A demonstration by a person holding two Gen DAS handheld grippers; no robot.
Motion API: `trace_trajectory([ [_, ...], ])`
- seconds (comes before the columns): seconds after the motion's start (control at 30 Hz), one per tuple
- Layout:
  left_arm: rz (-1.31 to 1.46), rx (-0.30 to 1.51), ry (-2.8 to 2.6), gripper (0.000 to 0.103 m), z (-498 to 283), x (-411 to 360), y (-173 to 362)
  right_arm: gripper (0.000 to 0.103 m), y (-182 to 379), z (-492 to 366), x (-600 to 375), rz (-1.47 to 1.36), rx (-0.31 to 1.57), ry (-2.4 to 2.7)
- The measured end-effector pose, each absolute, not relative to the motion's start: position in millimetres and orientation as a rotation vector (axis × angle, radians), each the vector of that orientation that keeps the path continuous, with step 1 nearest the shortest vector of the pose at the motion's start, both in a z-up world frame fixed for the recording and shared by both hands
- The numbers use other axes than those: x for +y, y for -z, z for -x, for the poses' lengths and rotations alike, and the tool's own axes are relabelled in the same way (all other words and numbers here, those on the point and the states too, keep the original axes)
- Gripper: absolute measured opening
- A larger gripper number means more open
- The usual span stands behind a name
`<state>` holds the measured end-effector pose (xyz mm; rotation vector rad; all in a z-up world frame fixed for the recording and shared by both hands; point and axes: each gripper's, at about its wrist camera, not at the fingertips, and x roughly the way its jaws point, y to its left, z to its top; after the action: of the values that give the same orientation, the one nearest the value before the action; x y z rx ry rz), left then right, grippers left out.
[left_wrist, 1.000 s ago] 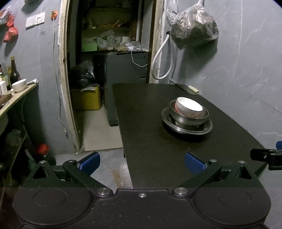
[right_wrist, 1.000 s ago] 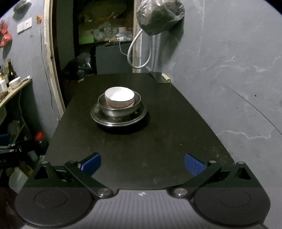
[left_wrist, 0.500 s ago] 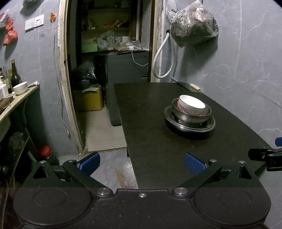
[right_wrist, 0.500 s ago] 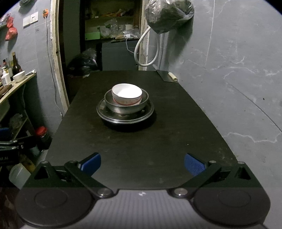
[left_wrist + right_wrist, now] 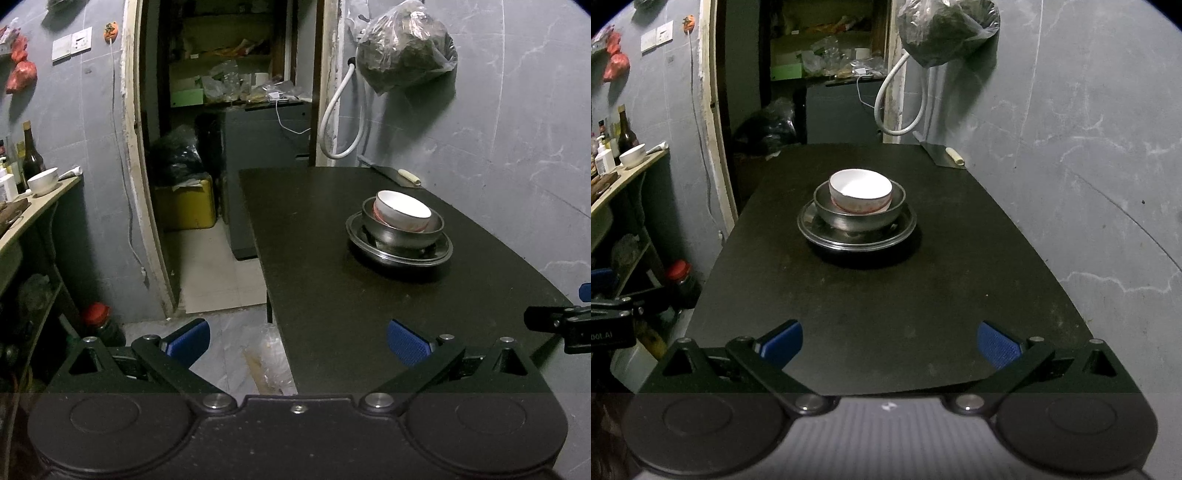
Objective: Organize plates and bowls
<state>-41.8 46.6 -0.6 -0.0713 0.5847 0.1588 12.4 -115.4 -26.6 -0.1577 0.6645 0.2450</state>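
Observation:
A white bowl (image 5: 860, 189) with a red band sits tilted inside a steel bowl (image 5: 860, 218), which rests on a steel plate (image 5: 857, 238) in the middle of the black table (image 5: 886, 295). From the left wrist the same stack shows at the right: white bowl (image 5: 402, 212), steel bowl (image 5: 402, 230), plate (image 5: 399, 254). My right gripper (image 5: 889, 341) hangs open over the table's near edge, well short of the stack. My left gripper (image 5: 298, 341) is open too, straddling the table's left front corner, with nothing between its fingers.
A knife (image 5: 943, 155) lies at the table's far right corner. A full plastic bag (image 5: 404, 55) and a white hose (image 5: 338, 122) hang on the wall. A side shelf (image 5: 33, 206) with bottles and a white bowl (image 5: 43, 181) stands left. A doorway (image 5: 221, 147) opens behind.
Both grippers have pulled back and risen a little; the stack looks slightly farther and higher in both views. The dishes themselves have not moved.

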Motion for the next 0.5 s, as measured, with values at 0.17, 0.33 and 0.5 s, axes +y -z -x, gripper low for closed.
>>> trace_trajectory([
  [0.17,0.072,0.582,-0.159,0.102,44.1,46.5,1.3,0.103,26.6,-11.6,-115.7,0.160,0.662,-0.248],
  [0.33,0.070,0.582,-0.158,0.102,44.5,45.9,0.7,0.103,27.3,-11.0,-117.3,0.157,0.665,-0.246],
  [0.5,0.070,0.583,-0.160,0.102,43.7,45.0,0.7,0.103,28.3,-8.8,-118.7,0.156,0.666,-0.246],
])
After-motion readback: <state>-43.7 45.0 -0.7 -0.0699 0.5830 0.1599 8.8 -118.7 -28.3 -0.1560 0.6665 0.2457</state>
